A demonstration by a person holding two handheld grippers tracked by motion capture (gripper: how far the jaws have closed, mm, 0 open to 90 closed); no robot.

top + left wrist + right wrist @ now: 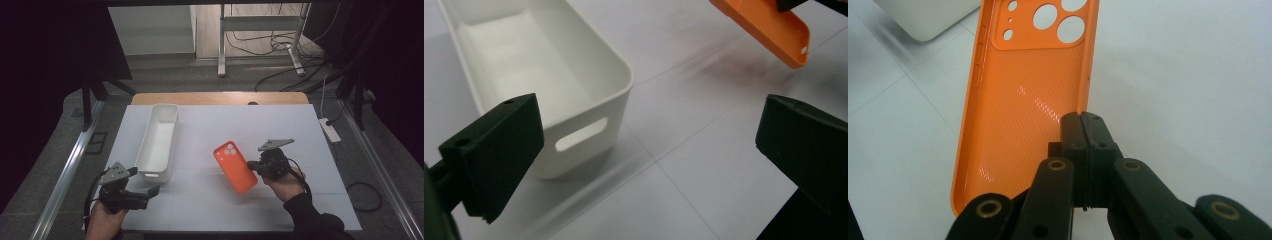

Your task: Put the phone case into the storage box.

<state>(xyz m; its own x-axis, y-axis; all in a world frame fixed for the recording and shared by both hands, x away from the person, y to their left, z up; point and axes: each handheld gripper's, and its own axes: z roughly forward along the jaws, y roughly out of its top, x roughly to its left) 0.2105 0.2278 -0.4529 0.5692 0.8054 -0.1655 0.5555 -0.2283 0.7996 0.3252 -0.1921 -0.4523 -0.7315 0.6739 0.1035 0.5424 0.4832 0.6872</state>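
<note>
Two hand-held grippers work over the white bench (210, 125). The right hand-held gripper (256, 165) is closed on the long edge of an orange phone case (234, 166), near the bench middle. The left hand-held gripper (151, 190) has its jaws wide apart, empty, just beside a white bin (159, 140).

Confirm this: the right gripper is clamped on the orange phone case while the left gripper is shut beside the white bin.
Not quite. The left gripper is open, its jaws wide apart in the left gripper view. The right gripper is indeed clamped on the orange phone case, beside the white bin.
</note>
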